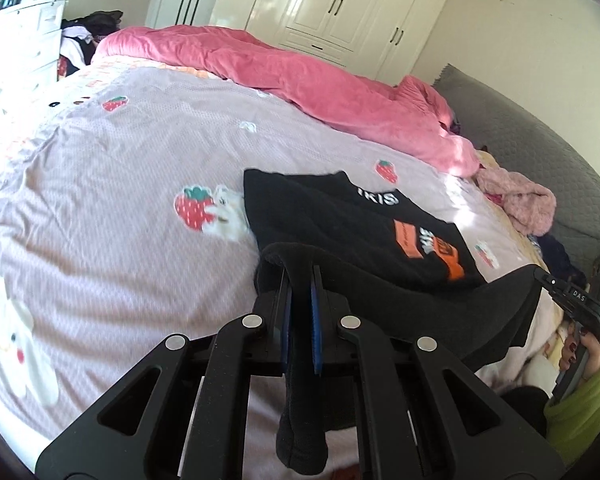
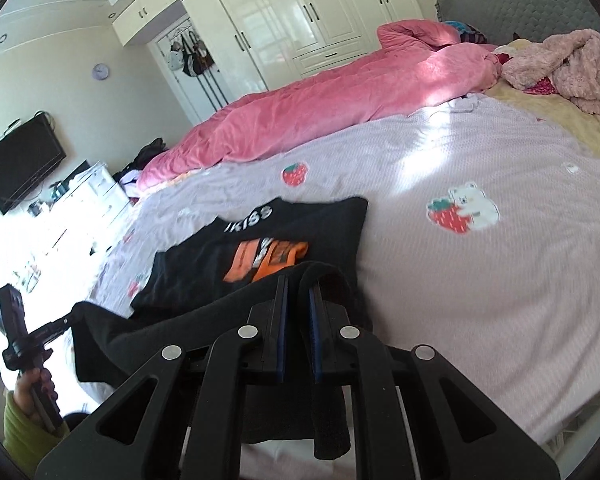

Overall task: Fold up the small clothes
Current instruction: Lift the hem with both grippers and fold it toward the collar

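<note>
A small black top with white letters and an orange print lies on the lilac strawberry bedspread. Its near hem is lifted off the bed and stretched between both grippers. My left gripper is shut on one corner of the hem, with black cloth hanging down between the fingers. My right gripper is shut on the other corner of the same top. The right gripper also shows at the right edge of the left wrist view, and the left gripper shows at the left of the right wrist view.
A rolled pink duvet lies along the far side of the bed. A fluffy pink garment sits near the grey headboard. White wardrobes, a white dresser and a wall television stand beyond.
</note>
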Tool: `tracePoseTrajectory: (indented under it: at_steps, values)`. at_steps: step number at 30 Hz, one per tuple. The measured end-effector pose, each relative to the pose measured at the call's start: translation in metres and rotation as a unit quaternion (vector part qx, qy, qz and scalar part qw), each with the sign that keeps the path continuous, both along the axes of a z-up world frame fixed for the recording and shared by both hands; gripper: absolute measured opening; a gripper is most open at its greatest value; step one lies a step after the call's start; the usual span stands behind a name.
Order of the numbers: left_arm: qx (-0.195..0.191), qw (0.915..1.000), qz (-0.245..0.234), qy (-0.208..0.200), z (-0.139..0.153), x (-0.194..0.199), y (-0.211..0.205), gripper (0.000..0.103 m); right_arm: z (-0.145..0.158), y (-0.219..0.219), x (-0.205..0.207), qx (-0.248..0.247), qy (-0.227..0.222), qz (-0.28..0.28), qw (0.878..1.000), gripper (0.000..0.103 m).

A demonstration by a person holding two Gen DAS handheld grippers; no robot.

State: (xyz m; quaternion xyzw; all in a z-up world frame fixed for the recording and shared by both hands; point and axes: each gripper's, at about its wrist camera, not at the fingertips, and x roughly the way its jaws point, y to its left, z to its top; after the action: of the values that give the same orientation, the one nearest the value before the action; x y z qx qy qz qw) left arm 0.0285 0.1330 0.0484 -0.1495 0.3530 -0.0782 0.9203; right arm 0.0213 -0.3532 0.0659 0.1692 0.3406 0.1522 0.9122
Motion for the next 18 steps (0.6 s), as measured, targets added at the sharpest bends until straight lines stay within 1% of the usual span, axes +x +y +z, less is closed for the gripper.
tracePoseTrajectory:
  at_steps: [4,8,9,11,12,13,14,15,17,18]
  values:
    - [0.004,1.0,0.006,0.006,-0.004,0.022,0.002,0.002,-0.008,0.001,0.027,0.0,0.012,-0.012,1.0,0.009]
    - [0.014,0.9999,0.004,0.009,-0.012,0.033,-0.001,0.003,-0.027,0.004,0.039,-0.022,0.022,-0.022,0.999,0.012]
    - [0.018,0.9998,0.004,0.008,-0.014,0.033,-0.003,0.003,-0.033,0.004,0.039,-0.023,0.023,-0.024,0.999,0.016]
    - [0.022,0.9997,0.009,0.005,-0.017,0.031,-0.003,0.006,-0.04,0.003,0.039,-0.019,0.025,-0.028,0.999,0.018]
    - [0.022,0.9997,0.011,0.004,-0.018,0.031,-0.003,0.007,-0.044,0.001,0.039,-0.016,0.028,-0.03,0.999,0.021]
    - [0.022,0.9997,0.012,0.002,-0.019,0.03,-0.002,0.01,-0.046,0.0,0.039,-0.014,0.031,-0.03,0.999,0.022]
    - [0.022,0.9997,0.012,0.001,-0.019,0.028,-0.001,0.014,-0.048,-0.001,0.038,-0.013,0.033,-0.03,0.999,0.027]
    - [0.023,0.9996,0.014,0.0,-0.02,0.026,0.0,0.016,-0.051,-0.003,0.036,-0.013,0.034,-0.032,0.999,0.036]
    - [0.022,0.9996,0.017,-0.001,-0.021,0.022,0.002,0.025,-0.056,-0.006,0.031,-0.012,0.041,-0.041,0.998,0.043]
    - [0.021,0.9996,0.019,-0.001,-0.021,0.02,0.003,0.026,-0.057,-0.007,0.029,-0.009,0.042,-0.044,0.998,0.045]
